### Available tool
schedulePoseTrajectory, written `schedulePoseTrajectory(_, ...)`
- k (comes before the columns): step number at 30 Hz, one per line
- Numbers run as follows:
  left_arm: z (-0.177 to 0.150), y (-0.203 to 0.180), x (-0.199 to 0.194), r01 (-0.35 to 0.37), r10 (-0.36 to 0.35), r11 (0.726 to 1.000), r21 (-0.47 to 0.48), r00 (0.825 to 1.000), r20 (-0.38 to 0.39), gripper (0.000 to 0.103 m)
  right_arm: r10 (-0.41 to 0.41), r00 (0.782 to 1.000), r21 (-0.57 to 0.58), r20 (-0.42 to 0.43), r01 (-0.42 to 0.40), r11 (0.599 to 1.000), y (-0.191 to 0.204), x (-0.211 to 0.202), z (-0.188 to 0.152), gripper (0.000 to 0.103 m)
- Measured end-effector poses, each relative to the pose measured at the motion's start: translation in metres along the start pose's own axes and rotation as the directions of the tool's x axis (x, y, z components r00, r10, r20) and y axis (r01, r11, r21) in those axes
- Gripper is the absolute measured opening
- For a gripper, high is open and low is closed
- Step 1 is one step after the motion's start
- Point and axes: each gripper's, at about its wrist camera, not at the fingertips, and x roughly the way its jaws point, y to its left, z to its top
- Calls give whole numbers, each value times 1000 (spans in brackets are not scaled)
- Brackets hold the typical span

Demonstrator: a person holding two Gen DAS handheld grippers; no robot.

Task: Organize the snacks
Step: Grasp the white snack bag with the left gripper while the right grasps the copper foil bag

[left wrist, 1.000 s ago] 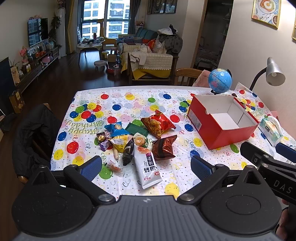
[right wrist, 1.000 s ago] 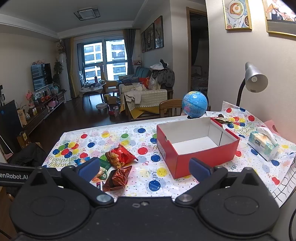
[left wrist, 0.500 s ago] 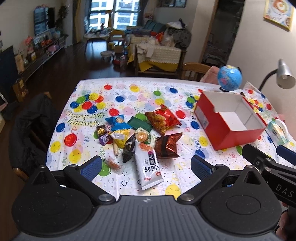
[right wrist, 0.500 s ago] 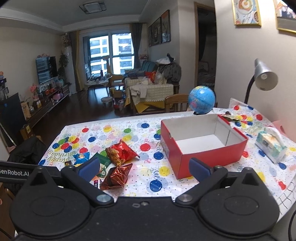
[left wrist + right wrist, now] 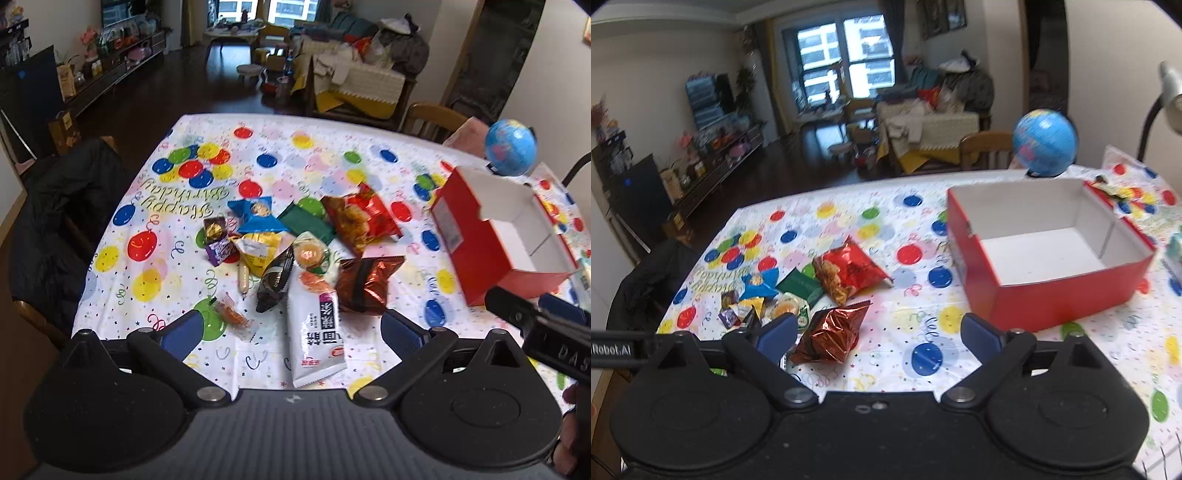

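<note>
- My left hand-held gripper (image 5: 290,330) has dropped closer to the snack pile (image 5: 295,254) at mid-frame, jaws spread, nothing between them.
- My right hand-held gripper (image 5: 879,332) has neared too; its jaws have just been closing slightly, still wide and empty.
- I judge picking starts next: the red box (image 5: 1052,295), at right, sits empty.
- The counter (image 5: 923,369) wears a balloon-print cloth; a living room lies beyond.

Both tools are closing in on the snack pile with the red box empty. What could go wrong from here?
1. The snacks overlap, so the left tool may pinch two packets or drag neighbours.
2. The white packet lies near the table edge and could be nudged off.
3. The right tool could crush the crinkled brown foil bag.
</note>
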Motion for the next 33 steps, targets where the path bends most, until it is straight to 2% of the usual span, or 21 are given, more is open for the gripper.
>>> schedulePoseTrajectory(3, -1, 0, 18, -18, 18, 1000, -9, 999, -28, 103, 19, 999, -21, -45, -20, 1000, -3, 21, 6, 91)
schedulePoseTrajectory(8, 0, -2, 48, -2, 2, 1000, -5, 997, -79, 103, 39, 992, -76, -123, -48, 996, -6, 59, 13, 91)
schedulePoseTrajectory(19, 1, -8, 107, 4, -5, 1000, -3, 985, -175, 103, 83, 946, -74, -312, -112, 991, -2, 135, 10, 88)
schedulePoseTrajectory(24, 0, -10, 123, 6, -6, 1000, 1, 981, -195, 103, 100, 931, -66, -351, -132, 989, 5, 155, 7, 88)
schedulePoseTrajectory(26, 0, -11, 127, 23, -23, 1000, -2, 979, -202, 103, 97, 929, -77, -357, -133, 988, 9, 161, 6, 88)
schedulePoseTrajectory(29, -1, -14, 132, 14, -12, 1000, 8, 978, -208, 103, 90, 926, -85, -368, -130, 988, 13, 170, 4, 88)
schedulePoseTrajectory(33, -1, -13, 138, 37, -39, 999, -11, 974, -224, 102, 116, 910, -32, -399, -140, 990, 12, 181, 2, 88)
